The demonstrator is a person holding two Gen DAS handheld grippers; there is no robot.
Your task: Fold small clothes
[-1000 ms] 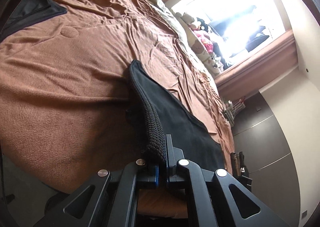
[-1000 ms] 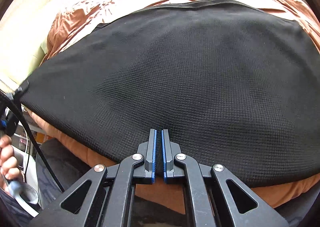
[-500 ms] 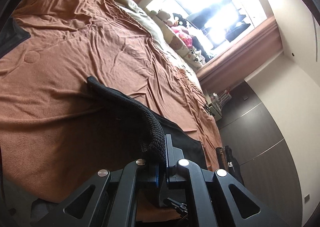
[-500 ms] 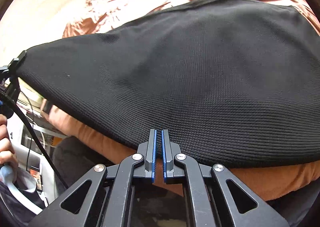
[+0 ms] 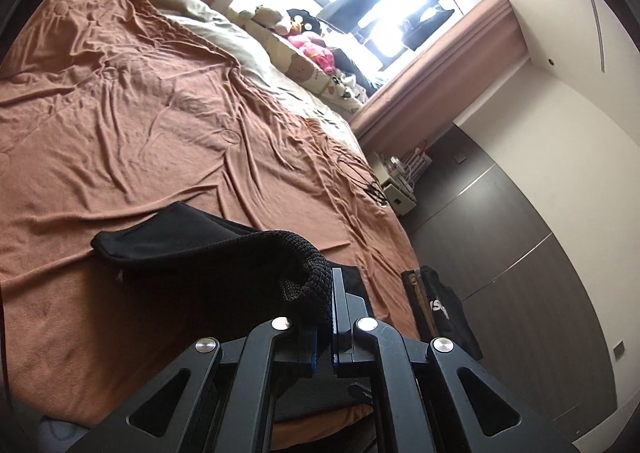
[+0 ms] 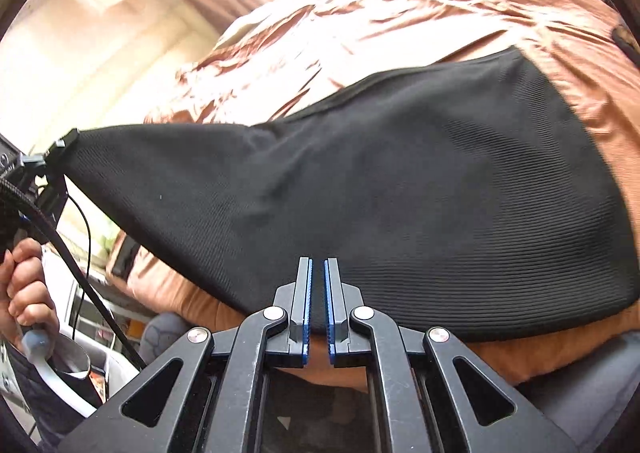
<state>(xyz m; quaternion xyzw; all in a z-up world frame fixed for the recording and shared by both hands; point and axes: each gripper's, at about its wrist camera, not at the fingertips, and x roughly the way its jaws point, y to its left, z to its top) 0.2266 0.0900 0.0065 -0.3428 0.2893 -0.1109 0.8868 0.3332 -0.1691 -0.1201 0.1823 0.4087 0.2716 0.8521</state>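
Two tools, one garment, one bed. Nearest in, the left tool point(image 5: 332, 287) is clamped tight on a bunched corner of the black knit garment point(image 5: 192, 253), and the fabric drapes over its left finger. The right tool point(image 6: 317, 293) has its blue-padded jaws all but closed on the garment's near hem, at the bed's front edge. One hand point(image 6: 20, 293) shows at the left of the right wrist view, wrapped round the other tool's handle.

The garment hangs stretched between the two tools above the bed point(image 5: 120, 125), its far part lying on the brown sheet. A second ago it lay spread flat; now the left corner is raised clear of the bed and pulled to a point, and far more rumpled sheet shows beyond it.

Beside the bed's foot stands one black bag point(image 5: 444, 309) with white letters, only "IS" legible. Beyond the bed, a cluster of soft toys point(image 5: 296, 33) sits below the bright window; too jumbled to count.
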